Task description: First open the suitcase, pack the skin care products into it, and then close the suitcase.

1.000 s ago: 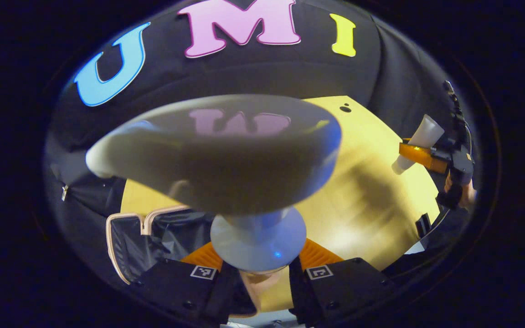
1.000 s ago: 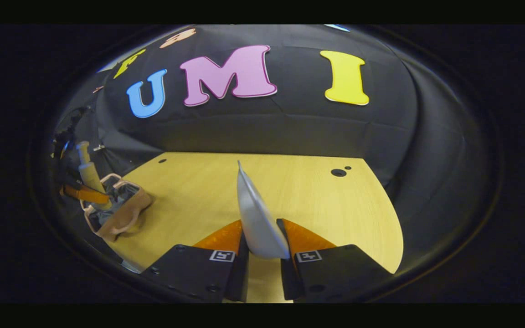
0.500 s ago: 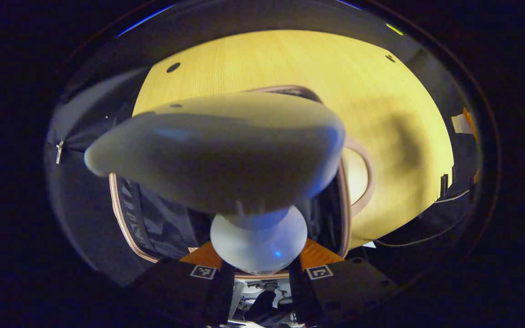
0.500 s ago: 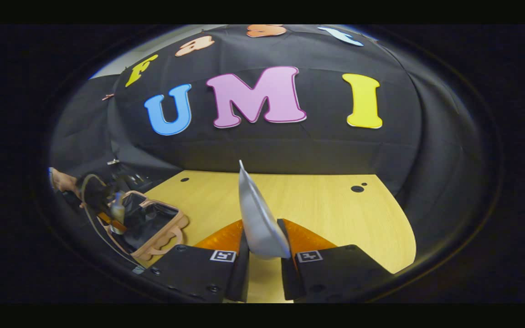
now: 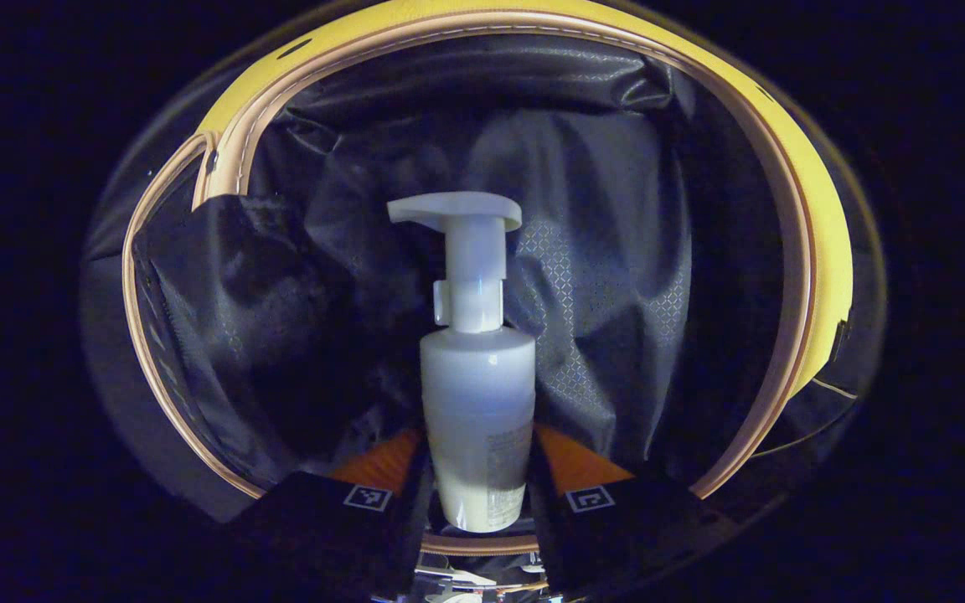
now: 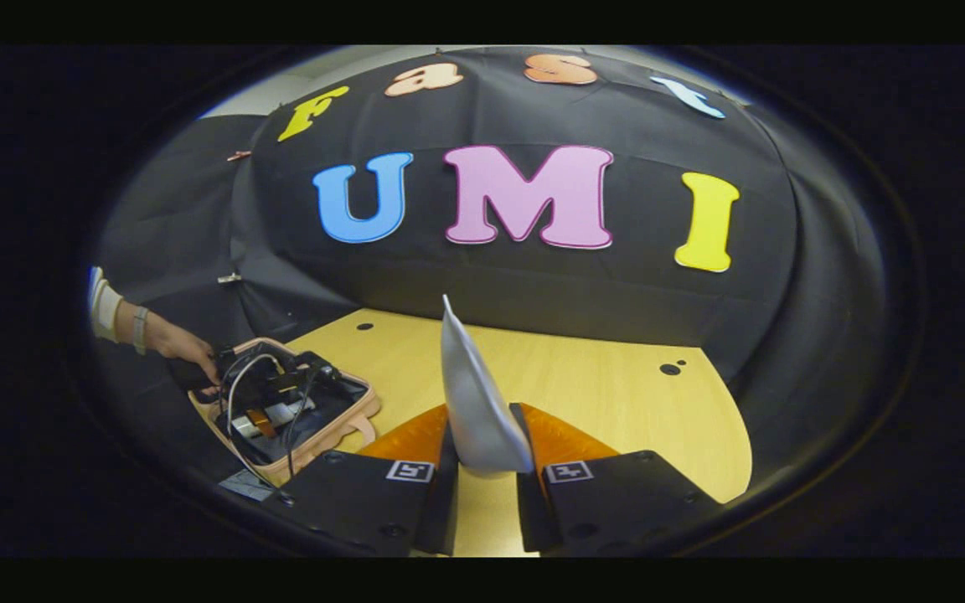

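Pale wooden surface (image 6: pixel 616 394), a few small dark holes (image 6: pixel 670 368) near its far edge. Black cloth wall (image 6: pixel 533 276) draped behind, creased.

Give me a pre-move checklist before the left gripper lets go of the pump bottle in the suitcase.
1. Suitcase open: ok, dark lining exposed.
2. Pump bottle over the opening: ok, lining behind it on all sides.
3. Left gripper hold on bottle: ok, fingers at both sides of its lower body.
4. Bottle resting on the lining: cannot tell.
5. Right gripper hold on the tube: ok, pinched between its fingers, over the table.
6. Right gripper apart from suitcase: ok.
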Motion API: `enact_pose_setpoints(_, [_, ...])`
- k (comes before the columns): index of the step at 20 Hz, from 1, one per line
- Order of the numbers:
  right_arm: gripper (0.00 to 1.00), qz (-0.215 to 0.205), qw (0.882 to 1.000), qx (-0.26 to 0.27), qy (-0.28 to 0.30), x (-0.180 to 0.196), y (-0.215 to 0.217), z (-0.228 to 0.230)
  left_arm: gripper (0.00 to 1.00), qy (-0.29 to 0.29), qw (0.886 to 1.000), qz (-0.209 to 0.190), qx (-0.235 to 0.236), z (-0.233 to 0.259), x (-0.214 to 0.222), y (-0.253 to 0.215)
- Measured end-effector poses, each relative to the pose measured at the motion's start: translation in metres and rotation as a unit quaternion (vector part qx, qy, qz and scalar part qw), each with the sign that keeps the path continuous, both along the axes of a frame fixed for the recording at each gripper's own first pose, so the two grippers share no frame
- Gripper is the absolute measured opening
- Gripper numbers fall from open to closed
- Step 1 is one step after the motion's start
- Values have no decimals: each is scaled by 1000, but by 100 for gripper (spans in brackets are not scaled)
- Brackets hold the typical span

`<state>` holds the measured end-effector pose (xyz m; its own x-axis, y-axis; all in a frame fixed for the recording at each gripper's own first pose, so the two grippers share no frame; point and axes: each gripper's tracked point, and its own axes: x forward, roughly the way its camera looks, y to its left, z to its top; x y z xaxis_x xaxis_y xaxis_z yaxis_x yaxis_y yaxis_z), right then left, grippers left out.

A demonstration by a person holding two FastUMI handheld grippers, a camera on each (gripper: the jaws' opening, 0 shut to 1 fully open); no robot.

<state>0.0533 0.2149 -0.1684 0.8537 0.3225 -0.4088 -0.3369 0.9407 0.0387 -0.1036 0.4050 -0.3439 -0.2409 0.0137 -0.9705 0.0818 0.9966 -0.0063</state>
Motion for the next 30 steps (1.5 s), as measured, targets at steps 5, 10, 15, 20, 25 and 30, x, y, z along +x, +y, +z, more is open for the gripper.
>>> enact_pose_setpoints(5, [33,52,998,23,19,-2,62,1,87,-142,989,-4,-40,36,11,-1])
enact_pose_setpoints(10, [33,151,977,100,117,-14,166,-13,90,-228,962,103,-106,85,-11,31])
enact_pose_setpoints(15, [33,180,926,212,255,-32,276,-48,92,-287,931,192,-121,103,-46,98])
enact_pose_setpoints(20, [33,141,856,210,451,-59,329,-155,92,-291,900,295,-137,115,-94,144])
enact_pose_setpoints(25, [33,31,831,159,532,-58,326,-213,92,-288,899,319,-82,116,-132,193])
enact_pose_setpoints(30, [36,-17,831,81,551,-64,315,-242,92,-262,888,371,-70,120,-147,227])
